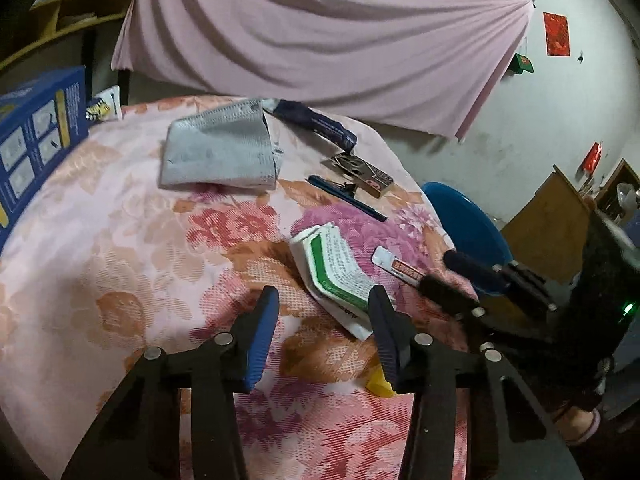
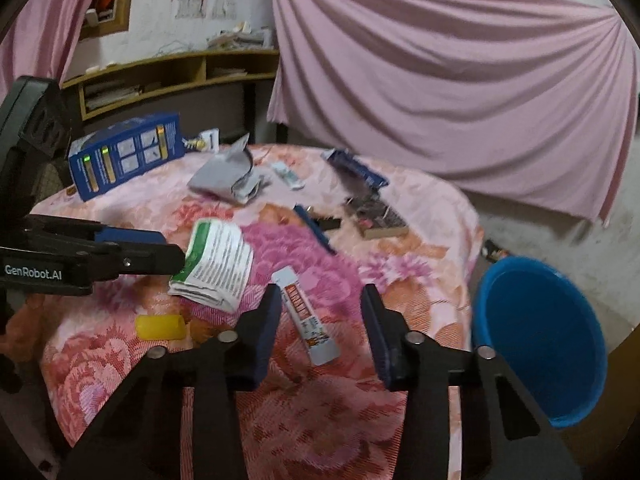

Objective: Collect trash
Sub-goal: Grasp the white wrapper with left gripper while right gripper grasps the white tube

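Left gripper [image 2: 176, 258] released, fingers spread, nothing held, beside green-white leaflet [image 2: 216, 266] on floral tablecloth [image 2: 320, 408]. Right gripper [image 2: 320, 320] likewise released, hovering over red-white tube [image 2: 306, 316]. Blue bucket [image 2: 536, 344] off the table's right edge.

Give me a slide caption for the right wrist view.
Open right tongs hover over a white sachet on the floral tablecloth, blue bucket alongside.

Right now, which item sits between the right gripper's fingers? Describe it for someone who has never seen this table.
Start at the round table with the pink floral cloth, on the side by the blue bucket. In front of the open right gripper lies a narrow white sachet with red lettering, slimmer than the green-edged folded leaflet beside it.
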`<state>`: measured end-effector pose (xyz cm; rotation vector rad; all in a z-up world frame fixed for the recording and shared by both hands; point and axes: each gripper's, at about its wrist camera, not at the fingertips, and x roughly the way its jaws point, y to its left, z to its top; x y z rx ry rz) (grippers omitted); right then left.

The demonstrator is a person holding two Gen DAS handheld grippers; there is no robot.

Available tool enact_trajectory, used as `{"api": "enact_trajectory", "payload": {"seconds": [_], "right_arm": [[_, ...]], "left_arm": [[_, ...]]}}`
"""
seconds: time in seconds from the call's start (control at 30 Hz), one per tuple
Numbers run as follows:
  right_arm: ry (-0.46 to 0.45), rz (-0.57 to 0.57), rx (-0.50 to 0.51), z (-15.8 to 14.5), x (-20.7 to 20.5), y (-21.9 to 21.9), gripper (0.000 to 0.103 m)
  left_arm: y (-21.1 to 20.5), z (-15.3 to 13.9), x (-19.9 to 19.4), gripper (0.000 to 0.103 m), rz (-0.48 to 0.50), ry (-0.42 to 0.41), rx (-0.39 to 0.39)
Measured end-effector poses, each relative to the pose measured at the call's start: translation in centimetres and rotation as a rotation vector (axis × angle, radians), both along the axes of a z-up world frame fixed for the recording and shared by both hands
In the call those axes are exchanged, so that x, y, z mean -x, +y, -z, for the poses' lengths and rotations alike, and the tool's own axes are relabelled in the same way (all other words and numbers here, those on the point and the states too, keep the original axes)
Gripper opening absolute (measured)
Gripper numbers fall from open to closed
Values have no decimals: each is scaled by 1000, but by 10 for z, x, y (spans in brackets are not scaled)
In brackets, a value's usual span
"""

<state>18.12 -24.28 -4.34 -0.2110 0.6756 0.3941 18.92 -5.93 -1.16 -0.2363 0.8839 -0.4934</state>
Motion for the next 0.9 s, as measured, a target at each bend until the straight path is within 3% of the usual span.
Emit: {"api": "enact_trajectory", "payload": {"seconds": [0.23,0.57,0.9], "right_arm": [[72,-15,24,14,-8,6,27],[125,4,-58,16,-15,-7,14],[105,30,-95,14,-7,-14,12]], "left_arm": [[-8,4,-9,39,7,50,8],[-12,3,-17,12,-29,53,15],[-28,-14,-3,5,18,-52,-20]]}}
